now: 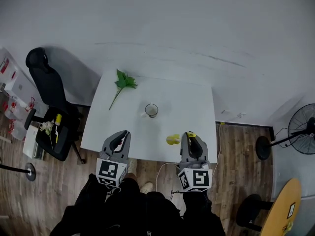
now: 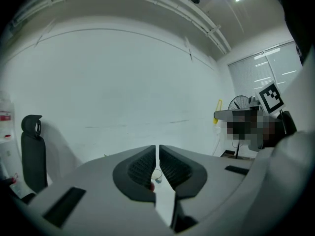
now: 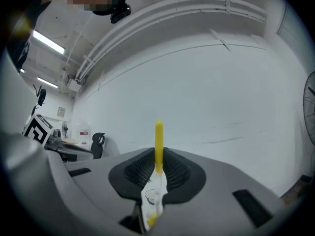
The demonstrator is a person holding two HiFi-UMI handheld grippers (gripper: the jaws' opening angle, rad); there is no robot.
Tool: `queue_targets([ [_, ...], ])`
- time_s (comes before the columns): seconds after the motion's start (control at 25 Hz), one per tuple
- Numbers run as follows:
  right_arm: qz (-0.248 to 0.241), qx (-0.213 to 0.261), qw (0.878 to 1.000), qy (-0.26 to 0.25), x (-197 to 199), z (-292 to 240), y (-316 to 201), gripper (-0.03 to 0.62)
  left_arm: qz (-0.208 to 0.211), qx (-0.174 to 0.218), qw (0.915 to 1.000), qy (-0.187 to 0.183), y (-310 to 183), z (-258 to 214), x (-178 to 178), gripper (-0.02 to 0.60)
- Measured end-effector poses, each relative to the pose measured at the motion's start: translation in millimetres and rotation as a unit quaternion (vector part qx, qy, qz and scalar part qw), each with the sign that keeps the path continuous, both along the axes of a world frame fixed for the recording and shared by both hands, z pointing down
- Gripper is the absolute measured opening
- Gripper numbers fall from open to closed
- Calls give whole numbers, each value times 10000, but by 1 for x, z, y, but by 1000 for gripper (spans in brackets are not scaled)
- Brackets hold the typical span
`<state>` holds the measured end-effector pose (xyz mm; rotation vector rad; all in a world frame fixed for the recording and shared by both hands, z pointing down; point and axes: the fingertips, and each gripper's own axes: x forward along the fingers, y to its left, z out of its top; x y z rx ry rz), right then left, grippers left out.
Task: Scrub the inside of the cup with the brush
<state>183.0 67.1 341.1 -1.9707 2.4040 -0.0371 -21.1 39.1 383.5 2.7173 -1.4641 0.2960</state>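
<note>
- Right gripper (image 1: 191,137), lower centre-right, clamps yellow brush (image 3: 158,141); left gripper (image 1: 122,136) closed, empty
- Glass cup (image 1: 151,110) stands mid-frame on white table (image 1: 192,102), unheld; brushing could likely tip or slide it

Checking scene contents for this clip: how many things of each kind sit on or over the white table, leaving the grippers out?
clear glass cup: 1
green leafy stem: 1
yellow brush, clamped in the jaws of the right gripper: 1
Total: 3
</note>
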Motion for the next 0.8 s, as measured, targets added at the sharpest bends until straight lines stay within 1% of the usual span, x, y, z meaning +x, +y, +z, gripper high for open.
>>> queue_targets([
  [0.24,-91,157,9998,26,-10,-6,-52,66,-33,26,10000,26,-48,4,-8,40],
  [0.52,-273,74,9995,124,-34,-7,-123,66,-5,-129,9999,-15,-116,12,-20,40],
  [0.8,-476,-55,9988,85,-54,3,-180,66,67,-343,9994,-51,-160,28,-21,40],
])
